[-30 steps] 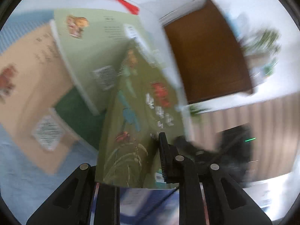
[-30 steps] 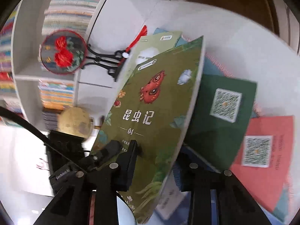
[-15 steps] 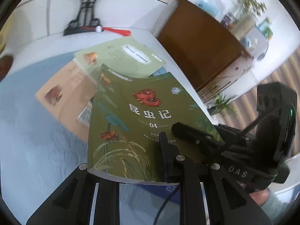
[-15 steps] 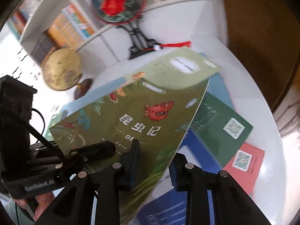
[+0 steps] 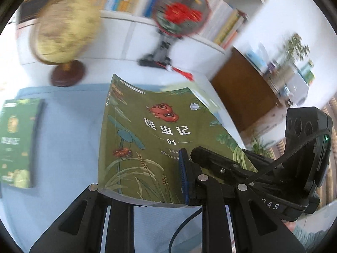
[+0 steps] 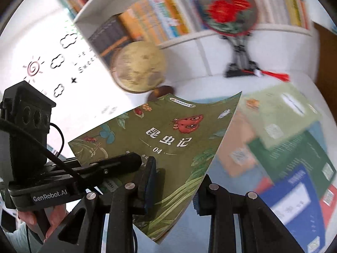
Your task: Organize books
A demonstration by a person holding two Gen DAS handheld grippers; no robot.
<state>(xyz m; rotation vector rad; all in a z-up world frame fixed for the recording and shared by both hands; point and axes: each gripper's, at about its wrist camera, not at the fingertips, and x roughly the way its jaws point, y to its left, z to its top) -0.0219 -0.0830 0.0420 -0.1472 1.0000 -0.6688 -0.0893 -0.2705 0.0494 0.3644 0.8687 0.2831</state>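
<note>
Two claws grip one book, an olive-green paperback (image 5: 147, 139) with a red insect and the numeral 04 on its cover. Left claw (image 5: 145, 186) clamps the book's near bottom edge; one blue-padded finger (image 5: 182, 177) lies on the cover, the other finger is under the pages and hidden. Right claw (image 6: 177, 181) pinches the same olive-green paperback (image 6: 168, 139) at its lower edge, one pad on the cover, the other behind the far side and half hidden. Book held clear of the bench (image 5: 69, 126), cover up, tilted, pages sagging slightly.

Each claw shows in the other's view: right claw (image 5: 252, 175) at the book's right side, left claw (image 6: 118, 164) at its left. A hand (image 6: 42, 219) shows only as fingers under the left claw's body.

On the blue bench cover to the left lies a dark green book (image 5: 19, 141), cut off by the frame edge. To the right, a loose heap of books (image 6: 290, 147), blurred, titles unreadable. Behind: a globe (image 6: 139, 67), a round red-flowered fan on a stand (image 6: 229, 8), both smeared, and a bookshelf (image 6: 160, 10) with spines too blurred to read.
</note>
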